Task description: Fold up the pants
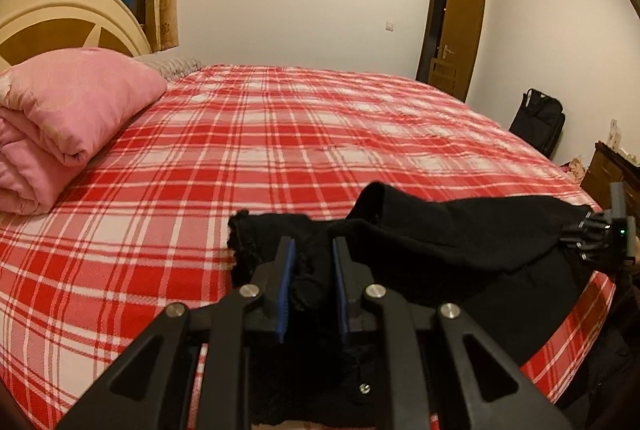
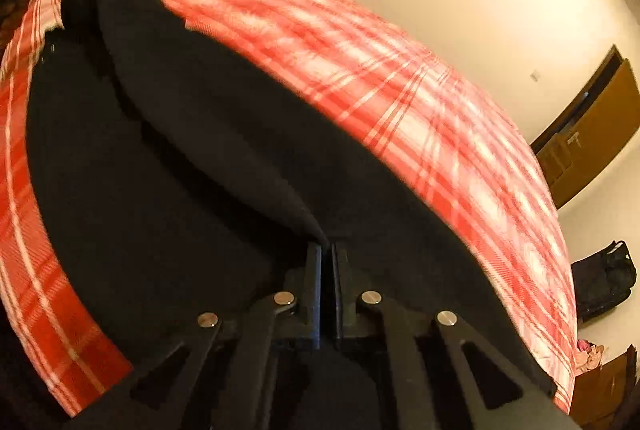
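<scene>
Left gripper is clenched on a bunched fold of the black pants – cloth fills the gap between its blue pads. Right gripper has its jaws pressed together on a pinched ridge of the same garment; in the left wrist view this gripper sits at the pants' far right end, near the bed's right edge. Pants lie along the near edge of the bed, which is covered by a red-and-white plaid sheet – part of the cloth is raised off the sheet between the two grippers. Folded pink bedding is stacked at the left edge, by the headboard. Right wrist view is motion-blurred.
</scene>
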A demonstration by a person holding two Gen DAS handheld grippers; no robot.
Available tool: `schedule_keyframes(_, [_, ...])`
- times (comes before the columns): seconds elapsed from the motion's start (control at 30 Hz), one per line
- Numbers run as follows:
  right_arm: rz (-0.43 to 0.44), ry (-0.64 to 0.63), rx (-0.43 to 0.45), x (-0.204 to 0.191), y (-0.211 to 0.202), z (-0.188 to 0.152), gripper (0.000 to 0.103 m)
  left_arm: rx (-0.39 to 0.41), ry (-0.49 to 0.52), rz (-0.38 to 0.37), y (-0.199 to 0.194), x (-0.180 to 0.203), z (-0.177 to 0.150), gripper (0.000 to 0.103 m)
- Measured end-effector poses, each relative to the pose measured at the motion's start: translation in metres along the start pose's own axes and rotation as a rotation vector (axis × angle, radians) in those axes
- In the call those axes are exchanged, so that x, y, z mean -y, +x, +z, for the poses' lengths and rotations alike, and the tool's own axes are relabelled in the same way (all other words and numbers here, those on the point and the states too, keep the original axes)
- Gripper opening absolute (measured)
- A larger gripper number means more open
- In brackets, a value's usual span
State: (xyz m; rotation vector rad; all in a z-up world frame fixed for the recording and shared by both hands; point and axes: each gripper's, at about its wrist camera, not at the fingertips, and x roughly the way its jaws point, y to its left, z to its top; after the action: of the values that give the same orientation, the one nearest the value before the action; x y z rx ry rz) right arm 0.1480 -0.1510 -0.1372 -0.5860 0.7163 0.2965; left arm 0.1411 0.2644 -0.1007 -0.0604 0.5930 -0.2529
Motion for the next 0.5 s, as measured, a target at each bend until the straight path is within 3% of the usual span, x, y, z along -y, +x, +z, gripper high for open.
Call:
schedule_keyframes(0.13, [0.004,0.033,0.049,0.008,-0.039,-0.002,0.004,0.041,0.005,-0.027,-0.015,0.002,0.01,0.019])
schedule_keyframes(0.23, [0.06,0.03,0.025,0.002,-0.054,-0.02,0.004,0.069,0.016,-0.036,-0.034,0.004,0.009,0.019])
schedule_keyframes(0.4, [0.106,-0.046,-0.064,-0.035,-0.033,-0.05,0.004,0.028,-0.019,-0.05,-0.045,-0.003,-0.027,0.019])
schedule_keyframes(0.5, [0.115,-0.038,-0.08,-0.038,-0.023,-0.056,0.004,-0.019,-0.064,-0.06,-0.038,-0.008,-0.056,0.019])
